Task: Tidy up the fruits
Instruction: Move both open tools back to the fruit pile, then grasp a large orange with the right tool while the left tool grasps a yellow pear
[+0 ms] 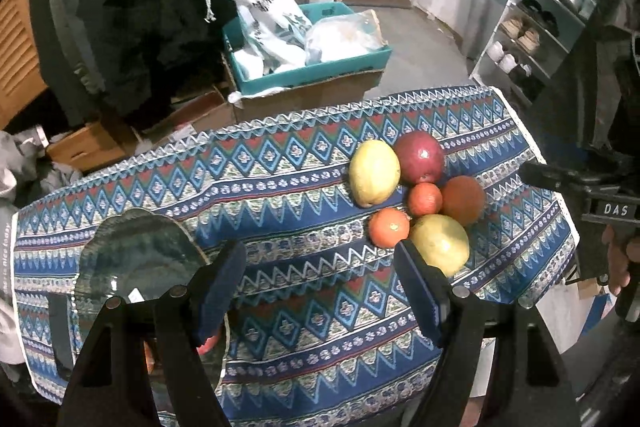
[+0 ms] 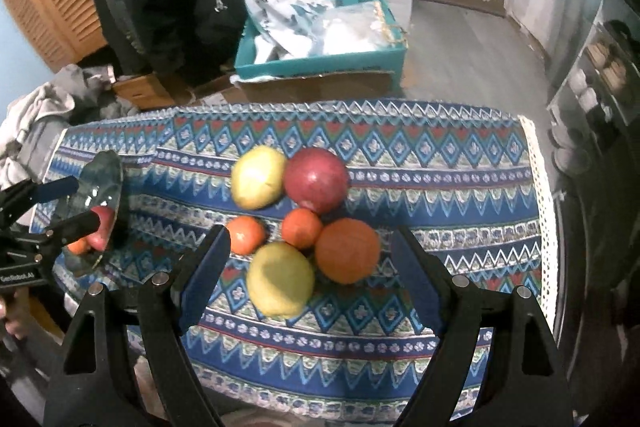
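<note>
Several fruits lie bunched on the patterned tablecloth (image 2: 440,163): a far yellow fruit (image 2: 258,182), a red apple (image 2: 316,179), a big orange (image 2: 347,251), two small oranges (image 2: 302,228) (image 2: 245,235) and a near yellow fruit (image 2: 280,283). My right gripper (image 2: 310,267) is open, its jaws either side of the near yellow fruit and big orange, above them. A glass plate (image 1: 140,259) at the left holds a red apple (image 2: 102,225) and a small orange. My left gripper (image 1: 320,283) is open and empty, between plate and fruit pile (image 1: 408,195).
Beyond the table's far edge stand a teal crate (image 1: 312,67) with plastic bags on a cardboard box, dark clothing and wooden boxes. A shoe rack (image 1: 536,31) stands at the right. The right gripper's body (image 1: 600,211) shows at the table's right end.
</note>
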